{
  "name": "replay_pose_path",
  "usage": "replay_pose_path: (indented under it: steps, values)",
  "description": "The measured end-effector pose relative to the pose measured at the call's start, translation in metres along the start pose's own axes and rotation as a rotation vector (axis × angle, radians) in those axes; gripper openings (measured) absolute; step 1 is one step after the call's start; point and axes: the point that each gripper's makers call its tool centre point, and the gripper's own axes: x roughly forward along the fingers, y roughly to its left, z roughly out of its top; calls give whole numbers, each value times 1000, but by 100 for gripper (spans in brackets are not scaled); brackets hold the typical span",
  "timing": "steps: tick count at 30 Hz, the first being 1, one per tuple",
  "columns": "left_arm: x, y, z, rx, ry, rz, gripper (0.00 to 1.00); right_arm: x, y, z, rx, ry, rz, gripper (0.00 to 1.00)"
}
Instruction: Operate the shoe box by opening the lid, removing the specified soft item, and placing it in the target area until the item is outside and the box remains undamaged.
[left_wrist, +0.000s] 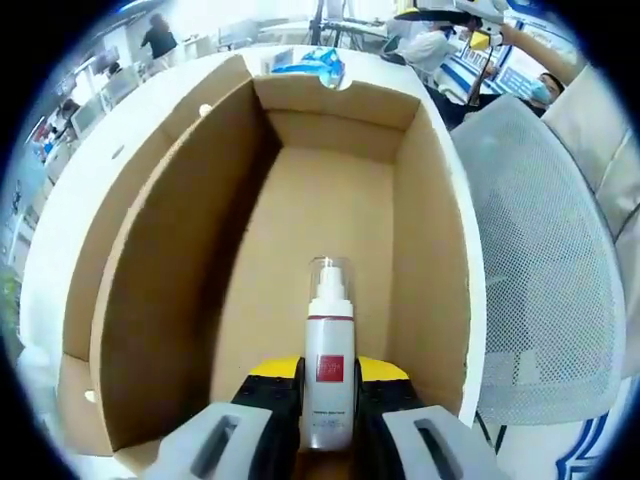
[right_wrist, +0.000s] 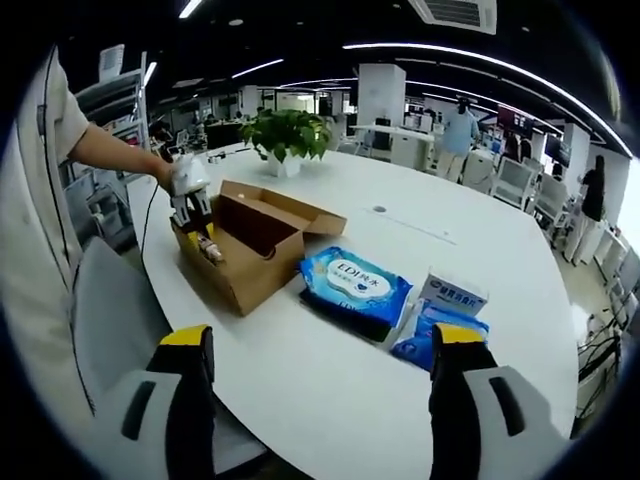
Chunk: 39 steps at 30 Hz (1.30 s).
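In the left gripper view, the left gripper (left_wrist: 328, 400) is clamping its 2 yellow-tipped jaws against the sides of a white spray bottle with a clear cap and a red label (left_wrist: 329, 360), which is standing upright between them. The bottle is sitting at the near end of the open brown cardboard shoe box (left_wrist: 170, 250), whose bare floor is stretching away towards the far wall. A blue and white soft packet (left_wrist: 310, 65) is lying on the white round table (left_wrist: 110, 140) just beyond the box's far end. A white mesh chair back (left_wrist: 550, 260) is standing beside the box on the right.

In the right gripper view, the right gripper (right_wrist: 325, 385) is hanging above the near edge of the table (right_wrist: 480, 240) with its jaws spread wide and nothing between them. The shoe box (right_wrist: 250, 260) is sitting well apart from it with its lid flap folded outward, and the left gripper (right_wrist: 190, 205), held in a person's hand, is reaching into the box's left end. The soft packet (right_wrist: 355, 285) is lying on the table just right of the box, outside it, with a small white and blue carton (right_wrist: 452, 295) and another blue packet (right_wrist: 430, 335) next to it. A green potted plant (right_wrist: 288, 135) is standing further back on the table.
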Motion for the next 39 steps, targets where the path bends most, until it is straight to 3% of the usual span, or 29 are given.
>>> replay_pose_path:
  steps: [12, 24, 39]
  values:
    - [-19, -4, 16, -47, -80, 43, 18, 6, 13, 12, -10, -35, 39, 79]
    - [-41, -16, 42, -77, -207, 78, 18, 19, 32, 28, -35, -75, 110, 72]
    - [-54, -32, 65, -105, -312, 141, 18, 42, 58, 36, -45, -72, 189, 64]
